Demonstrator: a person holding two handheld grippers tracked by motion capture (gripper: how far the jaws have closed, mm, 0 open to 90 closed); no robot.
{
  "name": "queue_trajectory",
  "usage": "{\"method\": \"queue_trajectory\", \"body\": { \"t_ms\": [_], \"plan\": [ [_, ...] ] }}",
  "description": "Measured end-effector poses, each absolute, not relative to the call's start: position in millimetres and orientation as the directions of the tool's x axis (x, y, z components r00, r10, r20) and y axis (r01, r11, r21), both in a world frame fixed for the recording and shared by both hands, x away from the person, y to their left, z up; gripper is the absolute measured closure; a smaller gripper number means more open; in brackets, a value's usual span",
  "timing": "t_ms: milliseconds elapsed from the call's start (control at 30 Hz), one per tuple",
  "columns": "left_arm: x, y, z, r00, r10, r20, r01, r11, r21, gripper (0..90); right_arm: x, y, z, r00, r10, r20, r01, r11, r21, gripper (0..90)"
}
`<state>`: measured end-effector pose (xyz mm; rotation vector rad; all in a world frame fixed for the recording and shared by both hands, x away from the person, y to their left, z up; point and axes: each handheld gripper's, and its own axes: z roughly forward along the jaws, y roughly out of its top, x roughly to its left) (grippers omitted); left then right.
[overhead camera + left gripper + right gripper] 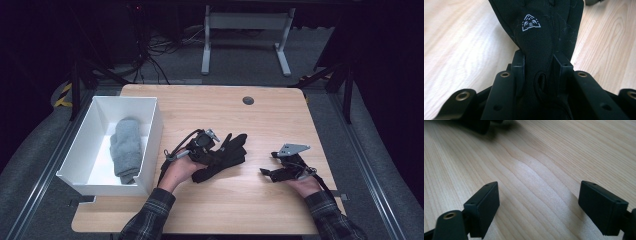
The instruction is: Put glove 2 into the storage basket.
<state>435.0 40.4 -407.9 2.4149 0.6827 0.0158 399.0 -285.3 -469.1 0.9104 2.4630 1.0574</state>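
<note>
The white bin (150, 131) stands along the table's (270, 120) left edge, its tall near wall barring a level approach. The black glove (226, 156) covers the middle. Bare wood lies open toward the far edge, right edge and near edge.

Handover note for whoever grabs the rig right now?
Left claw: shut on the black glove at its cuff, mid-table.
Right claw: open, nothing between its jaws, low over bare table at the right.
White bin at the left edge holds a grey glove.
Done: grey glove binned, black glove gripped.
Left, probably: carry the black glove to the bin and release it.
</note>
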Motion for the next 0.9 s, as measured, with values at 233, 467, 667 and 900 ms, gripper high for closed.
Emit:
{"method": "queue_trajectory", "body": {
  "t_ms": [233,467,667,900],
  "plan": [
    [434.0,51.3,-374.5,0.848,0.51,-0.143,0.486,-0.643,0.591,68.4,399.0,-285.3,-469.1,-0.75,0.661,-0.031,0.432,0.525,0.733,17.9],
    [433.2,64.2,-342.2,0.826,0.55,-0.126,0.503,-0.618,0.604,68.3,399.0,-285.3,-469.1,-0.75,0.661,-0.031,0.433,0.525,0.733,18.0],
    [434.8,82.6,-314.5,0.806,0.584,-0.098,0.506,-0.592,0.627,68.3,399.1,-285.4,-469.1,-0.75,0.661,-0.029,0.433,0.524,0.733,18.2],
    [437.6,104.7,-292.9,0.776,0.625,-0.08,0.518,-0.561,0.646,68.3,399.2,-285.4,-469.1,-0.75,0.661,-0.03,0.433,0.524,0.734,18.3]
  ]
}}
